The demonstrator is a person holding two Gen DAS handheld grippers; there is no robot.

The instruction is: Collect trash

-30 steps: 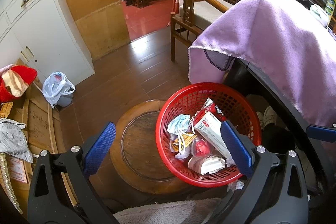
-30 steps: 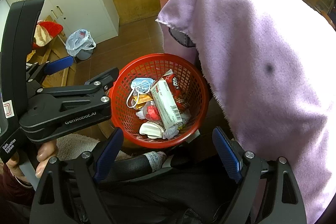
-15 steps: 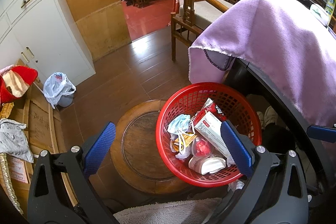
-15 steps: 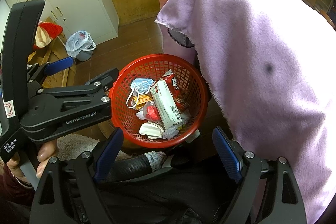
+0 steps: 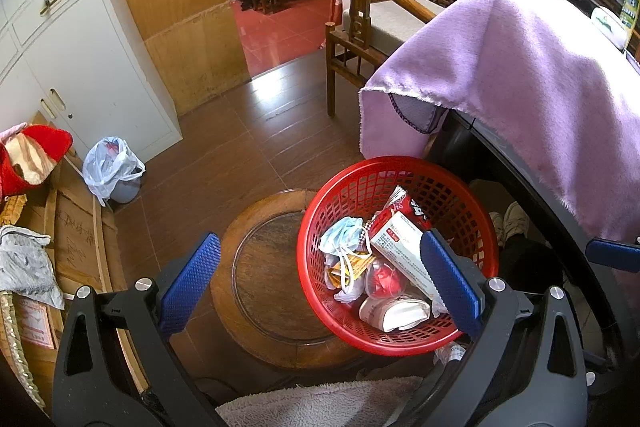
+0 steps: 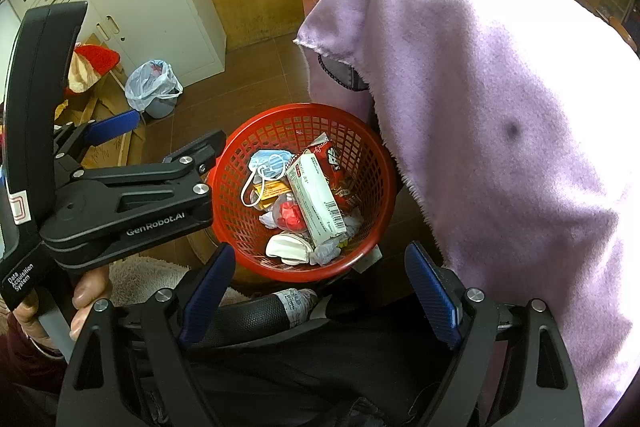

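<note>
a red mesh basket on a round wooden stool holds a white carton, blue mask and wrappers.

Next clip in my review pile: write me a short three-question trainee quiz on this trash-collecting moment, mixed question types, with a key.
1. True or false: the red plastic mesh basket is empty.
2. Multiple choice: the red basket sits on (A) a white cabinet, (B) a round dark wooden stool, (C) the purple fleece blanket.
3. Short answer: are the fingers of the left gripper and right gripper holding anything?

Key
1. False: it holds a long white cardboard box, a blue face mask, a white cup-shaped mask and wrappers.
2. B.
3. No; both stand open with nothing gripped.
</note>
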